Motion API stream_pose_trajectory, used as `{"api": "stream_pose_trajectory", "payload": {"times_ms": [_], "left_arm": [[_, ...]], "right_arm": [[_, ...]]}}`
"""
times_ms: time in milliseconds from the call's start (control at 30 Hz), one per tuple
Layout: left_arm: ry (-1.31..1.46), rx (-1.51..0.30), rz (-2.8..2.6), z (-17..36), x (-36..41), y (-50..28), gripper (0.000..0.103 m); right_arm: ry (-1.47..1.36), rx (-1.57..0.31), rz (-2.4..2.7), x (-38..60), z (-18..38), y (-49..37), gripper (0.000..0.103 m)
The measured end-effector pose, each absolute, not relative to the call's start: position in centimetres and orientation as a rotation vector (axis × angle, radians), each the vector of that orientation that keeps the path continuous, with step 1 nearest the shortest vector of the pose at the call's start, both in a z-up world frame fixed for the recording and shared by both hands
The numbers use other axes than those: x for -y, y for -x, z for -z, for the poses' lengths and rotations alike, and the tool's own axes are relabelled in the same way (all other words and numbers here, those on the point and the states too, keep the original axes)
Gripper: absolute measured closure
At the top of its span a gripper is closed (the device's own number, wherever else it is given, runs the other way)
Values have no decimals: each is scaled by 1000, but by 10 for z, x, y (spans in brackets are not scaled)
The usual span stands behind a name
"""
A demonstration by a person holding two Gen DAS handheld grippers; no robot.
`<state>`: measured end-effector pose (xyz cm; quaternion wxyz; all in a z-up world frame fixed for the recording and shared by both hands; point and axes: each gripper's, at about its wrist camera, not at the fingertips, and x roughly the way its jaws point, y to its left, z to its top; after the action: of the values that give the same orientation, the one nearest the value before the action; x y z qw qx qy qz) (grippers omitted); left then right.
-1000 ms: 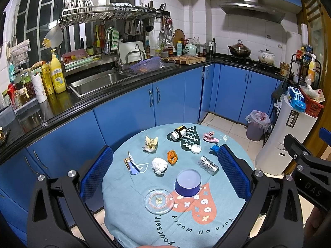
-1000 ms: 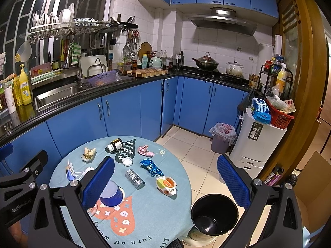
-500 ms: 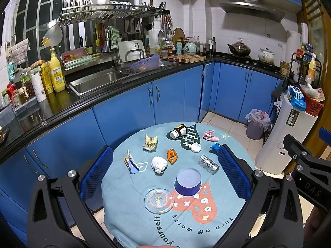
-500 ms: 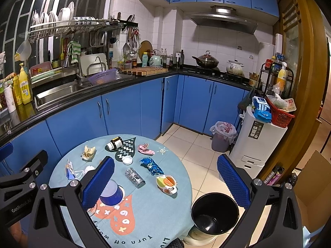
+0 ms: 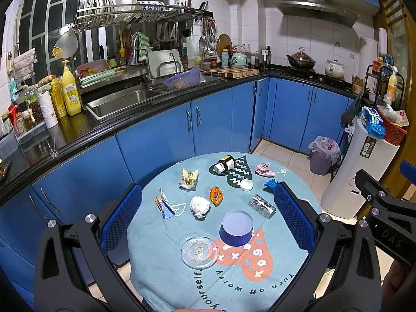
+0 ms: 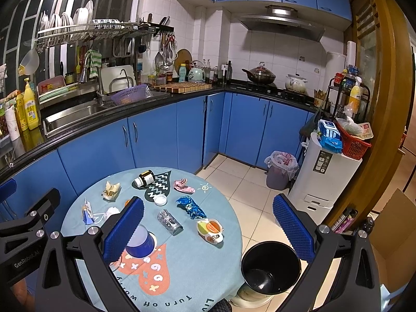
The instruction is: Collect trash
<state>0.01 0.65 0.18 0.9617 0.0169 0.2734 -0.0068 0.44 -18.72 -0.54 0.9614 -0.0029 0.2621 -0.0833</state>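
Trash lies scattered on the round table with a teal cloth (image 5: 182, 280): a white crumpled tissue (image 5: 199, 206), an orange wrapper (image 5: 216, 195), a silver foil wrapper (image 5: 261, 206), a cream wrapper (image 5: 189, 179), a pink wrapper (image 5: 264, 169) and a blue foil wrapper (image 6: 192, 207). A black bin (image 6: 270, 269) stands on the floor at the table's right. My left gripper (image 5: 208, 221) is open and empty above the table. My right gripper (image 6: 208, 228) is open and empty, above the table's right edge.
An upturned blue cup (image 5: 236, 228), a glass coaster (image 5: 199, 251), a brown bottle (image 5: 225, 163), a white lid (image 5: 246, 184) and a small food container (image 6: 210, 230) also lie on the table. Blue cabinets (image 5: 156, 140) run behind. A white appliance (image 6: 321, 171) stands right.
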Motion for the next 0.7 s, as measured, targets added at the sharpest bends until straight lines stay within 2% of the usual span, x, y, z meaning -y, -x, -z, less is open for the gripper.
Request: {"api": "stream_pose_trajectory", "payload": {"times_ms": [700], "left_arm": [[-35, -564, 13, 4, -8, -6, 3]], "right_arm": [[7, -547, 164, 188, 12, -13, 6]]}}
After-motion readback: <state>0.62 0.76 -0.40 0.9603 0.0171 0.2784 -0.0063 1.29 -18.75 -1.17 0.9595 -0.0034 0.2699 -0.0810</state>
